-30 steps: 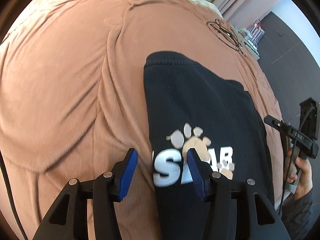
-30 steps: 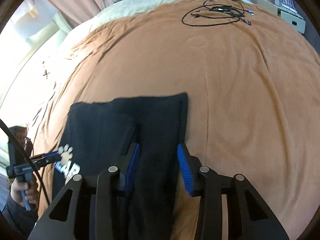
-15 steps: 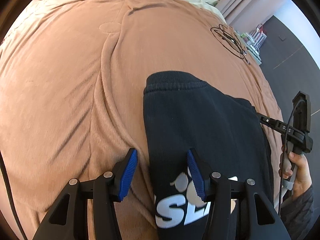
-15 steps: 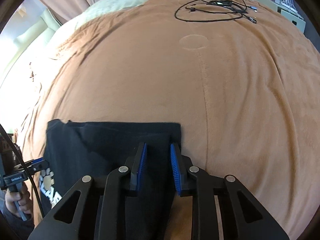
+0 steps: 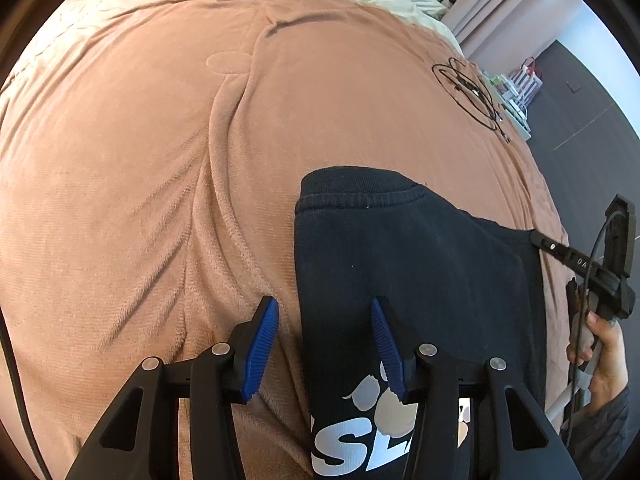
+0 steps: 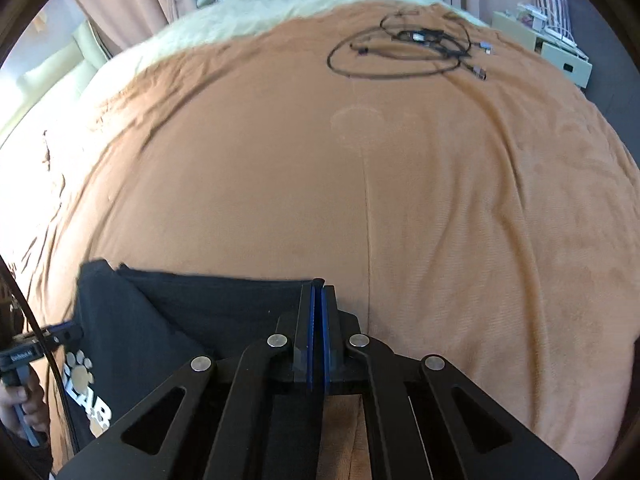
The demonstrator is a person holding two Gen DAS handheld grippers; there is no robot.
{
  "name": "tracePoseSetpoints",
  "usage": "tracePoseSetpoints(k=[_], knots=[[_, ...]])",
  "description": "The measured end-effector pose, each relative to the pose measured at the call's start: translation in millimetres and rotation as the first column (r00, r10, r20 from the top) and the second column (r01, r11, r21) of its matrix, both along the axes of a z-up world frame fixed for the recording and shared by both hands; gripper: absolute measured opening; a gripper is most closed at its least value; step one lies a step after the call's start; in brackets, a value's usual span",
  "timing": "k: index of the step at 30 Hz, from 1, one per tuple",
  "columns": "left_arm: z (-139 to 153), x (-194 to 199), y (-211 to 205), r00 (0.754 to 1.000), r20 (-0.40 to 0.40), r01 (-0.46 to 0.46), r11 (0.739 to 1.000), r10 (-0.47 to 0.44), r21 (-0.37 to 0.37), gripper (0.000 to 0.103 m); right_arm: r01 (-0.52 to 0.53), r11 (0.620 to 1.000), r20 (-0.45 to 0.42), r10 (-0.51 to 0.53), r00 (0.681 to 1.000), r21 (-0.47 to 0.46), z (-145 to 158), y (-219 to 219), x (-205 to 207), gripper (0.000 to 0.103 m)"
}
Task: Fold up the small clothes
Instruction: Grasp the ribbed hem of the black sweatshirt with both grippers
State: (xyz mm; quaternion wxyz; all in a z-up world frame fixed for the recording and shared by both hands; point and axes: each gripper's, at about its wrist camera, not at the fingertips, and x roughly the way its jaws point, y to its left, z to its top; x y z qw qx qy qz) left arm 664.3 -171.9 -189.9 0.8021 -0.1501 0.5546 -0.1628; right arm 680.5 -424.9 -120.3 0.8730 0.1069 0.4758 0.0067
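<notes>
The right tongs (image 6: pixel 317 292), open a second ago, have closed on the far right corner of the black garment (image 6: pixel 168 320). The left tongs (image 5: pixel 324 320) have slid toward its ribbed hem, and are closing slightly, astride its left edge.

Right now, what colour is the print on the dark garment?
White lettering with grey and tan paw prints on the black garment; clearest in the left wrist view.

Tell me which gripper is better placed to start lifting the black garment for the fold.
Right. The right gripper is shut on the black garment's edge at its corner. The left gripper straddles the opposite edge, its jaws closing but not yet pressing the cloth.
</notes>
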Motion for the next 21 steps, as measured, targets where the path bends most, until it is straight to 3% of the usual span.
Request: tracePoseSetpoints(k=[2, 4, 5, 6, 10, 16, 18, 21], knots=[[1, 0, 0, 1.0, 0.0, 0.004, 1.0, -0.004, -0.002, 0.051, -0.013, 0.999, 0.005, 0.013, 1.0, 0.033, 2, -1, -3, 0.001], [2, 0, 3, 1.0, 0.0, 0.009, 1.0, -0.009, -0.016, 0.051, -0.021, 0.998, 0.006, 0.021, 1.0, 0.065, 5, -7, -9, 0.016], [3, 0, 5, 1.0, -0.002, 0.007, 1.0, -0.008, -0.03, 0.051, -0.023, 0.997, 0.007, 0.022, 1.0, 0.08, 7, -11, -12, 0.052], [3, 1, 7, 1.0, -0.005, 0.006, 0.999, -0.006, -0.045, 0.051, -0.024, 0.996, 0.03, 0.021, 0.999, 0.088, 10, -13, -18, 0.076], [3, 4, 9, 1.0, -0.018, -0.002, 0.996, 0.001, -0.088, 0.051, -0.062, 0.973, 0.038, 0.055, 0.998, 0.222, 6, -31, -30, 0.077], [-3, 6, 10, 0.999, -0.037, 0.003, 0.994, -0.007, -0.112, 0.051, -0.131, 0.933, -0.007, 0.142, 0.99, 0.335, -17, -48, -35, 0.077], [-5, 9, 10, 0.999, -0.039, 0.003, 0.992, -0.008, -0.124, 0.051, -0.148, 0.906, 0.002, 0.161, 0.987, 0.398, -23, -55, -34, 0.077], [-8, 13, 11, 0.999, -0.035, 0.007, 0.99, -0.012, -0.141, 0.051, -0.187, 0.833, 0.043, 0.193, 0.98, 0.521, -26, -61, -29, 0.075]])
